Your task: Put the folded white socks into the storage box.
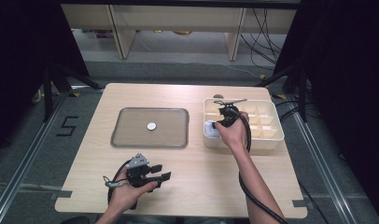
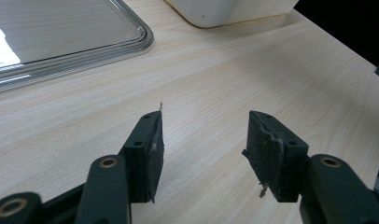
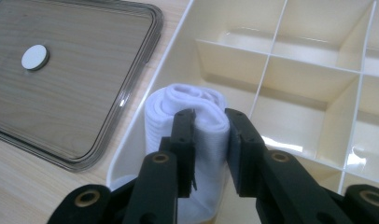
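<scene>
The right gripper (image 3: 211, 116) pinches a rolled white sock (image 3: 187, 107) in the divided box's (image 1: 274, 140) near-left compartment; the left gripper (image 2: 204, 123) rests wide open, empty.

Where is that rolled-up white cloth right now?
The rolled white cloth stands in the corner compartment of the cream divided box, on the side nearest the clear tray, pinched between the right gripper's jaws.

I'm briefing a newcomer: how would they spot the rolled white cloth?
Find the cream divided box at the table's right. In its near-left compartment stands a rolled white cloth, pinched by the right tongs. The other compartments in sight look bare.
</scene>
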